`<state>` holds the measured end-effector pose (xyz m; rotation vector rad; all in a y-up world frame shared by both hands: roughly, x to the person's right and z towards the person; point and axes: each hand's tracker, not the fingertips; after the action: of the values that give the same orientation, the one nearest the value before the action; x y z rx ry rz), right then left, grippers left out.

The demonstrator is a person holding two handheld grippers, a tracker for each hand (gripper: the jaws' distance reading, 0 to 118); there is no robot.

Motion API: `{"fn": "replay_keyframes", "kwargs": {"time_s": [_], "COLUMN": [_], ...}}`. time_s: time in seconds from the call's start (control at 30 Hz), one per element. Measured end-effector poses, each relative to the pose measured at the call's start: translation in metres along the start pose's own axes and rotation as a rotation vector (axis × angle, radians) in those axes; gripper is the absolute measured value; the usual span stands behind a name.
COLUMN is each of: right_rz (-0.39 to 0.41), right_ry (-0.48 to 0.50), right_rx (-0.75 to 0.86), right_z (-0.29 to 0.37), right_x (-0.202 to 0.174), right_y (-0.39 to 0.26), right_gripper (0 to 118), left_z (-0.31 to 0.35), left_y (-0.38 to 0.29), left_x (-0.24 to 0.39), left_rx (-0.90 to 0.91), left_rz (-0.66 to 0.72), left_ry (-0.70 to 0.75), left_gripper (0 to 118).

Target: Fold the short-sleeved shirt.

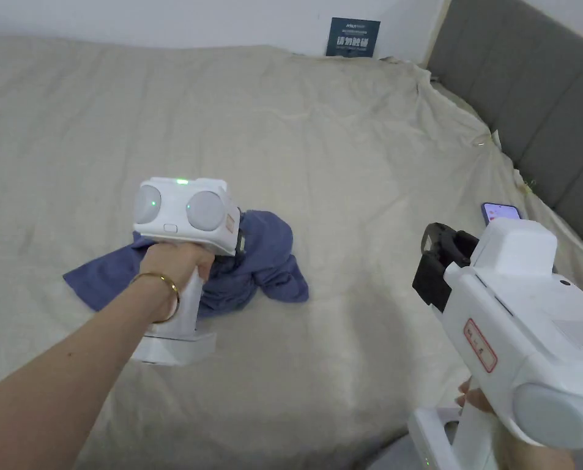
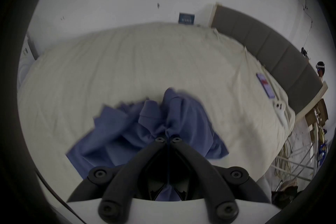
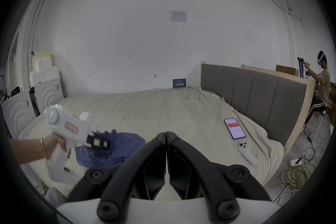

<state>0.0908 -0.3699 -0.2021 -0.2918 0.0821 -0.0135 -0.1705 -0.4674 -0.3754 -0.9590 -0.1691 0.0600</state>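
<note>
- A crumpled blue short-sleeved shirt [image 1: 256, 263] is lying in a heap on the beige wrinkled sheet of the bed [image 1: 345, 153], toward the near-left part of the bed in the head view.
- The white handheld left gripper [image 2: 168, 139] is sitting over the shirt, its black fingers [image 2: 160, 140] drawn together and pinching a bunched fold of the blue cloth; a bit of the cloth is also showing between the fingers close to the gripper body in the left gripper view.
- The person's left hand [image 1: 174, 260], with a thin gold bangle at the wrist, is gripping that gripper's handle.
- From the pinch point the shirt is spreading out to both sides, one flat part reaching left and another lobe lying to the right.
- The white right gripper [image 3: 166, 134] is being held above the near-right part of the bed, well apart from the shirt, its black fingers [image 3: 159, 139] lying together with nothing between them.
- A smartphone with a lit screen [image 3: 234, 128] is lying on the sheet near the grey padded headboard [image 3: 254, 89], and a white controller [image 3: 247, 150] is lying just beside it.
- A second person with a white headset [image 3: 321, 82] is sitting beyond the headboard.
</note>
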Motion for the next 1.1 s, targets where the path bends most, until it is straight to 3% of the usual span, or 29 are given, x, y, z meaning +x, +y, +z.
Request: {"fn": "replay_keyframes", "kwargs": {"time_s": [0.17, 0.2, 0.3, 0.37, 0.53, 0.73, 0.97, 1.0, 1.1], "right_rz": [-0.011, -0.014, -0.013, -0.015, -0.012, 0.015, 0.059, 0.063, 0.066], "right_ry": [0.001, 0.001, 0.006, 0.012, 0.034, 0.075, 0.104, 0.106, 0.116], "right_rx": [-0.041, -0.05, -0.07, -0.073, -0.049, 0.009, 0.082, 0.088, 0.1], "right_z": [-0.011, -0.013, -0.018, -0.02, -0.02, -0.016, -0.015, -0.015, -0.015], "right_x": [-0.001, -0.001, -0.003, -0.005, -0.012, -0.026, -0.046, -0.048, -0.054], "right_y": [-0.012, -0.015, -0.018, -0.017, -0.008, 0.01, 0.026, 0.027, 0.027], "right_gripper": [0, 0, 0, 0, 0, 0, 0, 0, 0], "left_z": [-0.029, -0.029, -0.021, -0.012, 0.038, 0.123, 0.184, 0.189, 0.199], "left_y": [-0.035, -0.037, -0.029, -0.017, 0.007, 0.032, -0.002, -0.012, -0.044], "left_x": [0.002, 0.002, 0.0, -0.004, -0.014, -0.033, -0.051, -0.054, -0.062], "left_rx": [-0.056, -0.038, -0.008, -0.024, 0.115, 0.379, 0.718, 0.752, 0.814], "left_rz": [0.02, 0.027, 0.052, 0.062, 0.071, 0.07, 0.019, 0.035, 0.069], "left_ry": [0.018, 0.023, 0.015, 0.003, -0.039, -0.02, 0.235, 0.244, 0.27], "left_gripper": [2, 11, 23, 43, 117, 118, 118, 116, 94]}}
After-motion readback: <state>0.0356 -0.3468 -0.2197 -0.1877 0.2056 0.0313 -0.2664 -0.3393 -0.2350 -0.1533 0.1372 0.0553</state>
